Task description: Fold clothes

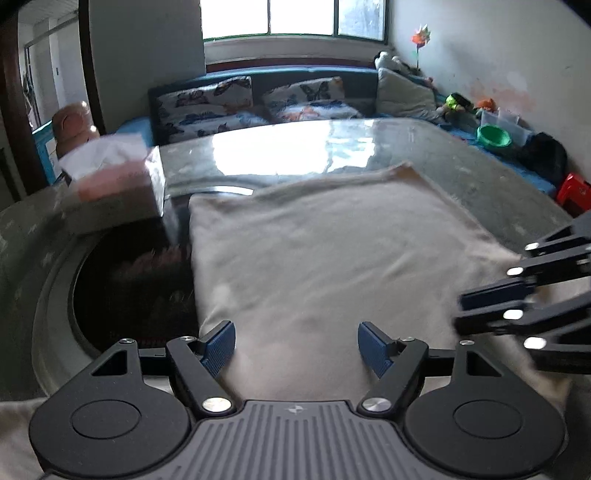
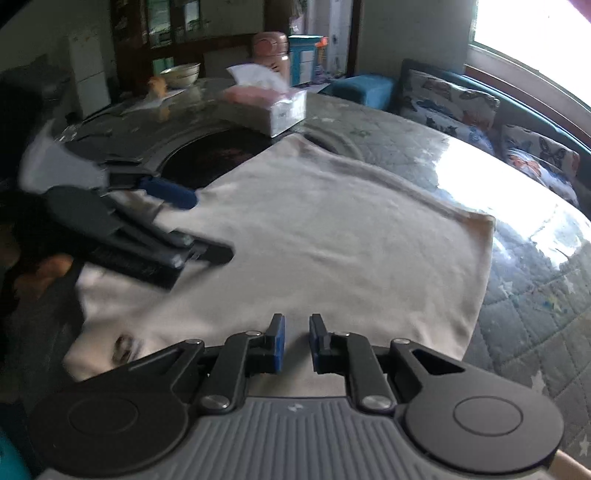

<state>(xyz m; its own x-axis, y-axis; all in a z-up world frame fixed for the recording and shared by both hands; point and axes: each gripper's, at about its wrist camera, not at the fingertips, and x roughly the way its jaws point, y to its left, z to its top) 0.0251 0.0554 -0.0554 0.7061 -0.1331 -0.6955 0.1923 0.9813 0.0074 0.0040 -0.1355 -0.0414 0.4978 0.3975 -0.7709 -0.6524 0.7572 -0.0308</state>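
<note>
Fig. — Two wrist views over a beige garment point(image 1: 317, 266) spread flat on a glossy, quilt-patterned table point(image 1: 461, 155).

Left wrist view: left gripper point(image 1: 296, 347) sits at the garment's near edge, pointing downward across the cloth; jaws wide apart, nothing between the blue pads point(image 1: 221, 349), cloth showing in the gap below them. Garment runs from just under the fingertips away toward the window point(image 1: 291, 16), its far right corner lying on the table's bright reflection. Right gripper point(image 1: 476, 306) enters from the right edge, over the garment's right side, blurred.

Right wrist view: right gripper point(image 2: 296, 341) hovers over the garment's near hem; jaws only a narrow slit apart, no cloth visibly pinched between the pads. Garment fills the mid-frame ahead of it, one corner reaching toward the tissue box point(image 2: 273, 107), opp. corner near the table's right side. Left gripper appears at left, blurred, over the garment's left part; whether it touches the cloth can't be told.

Bkgd: tissue box stands beyond the garment beside a dark round inset point(image 1: 129, 280) in the table; sofa w/ butterfly cushions point(image 1: 207, 107) behind.
</note>
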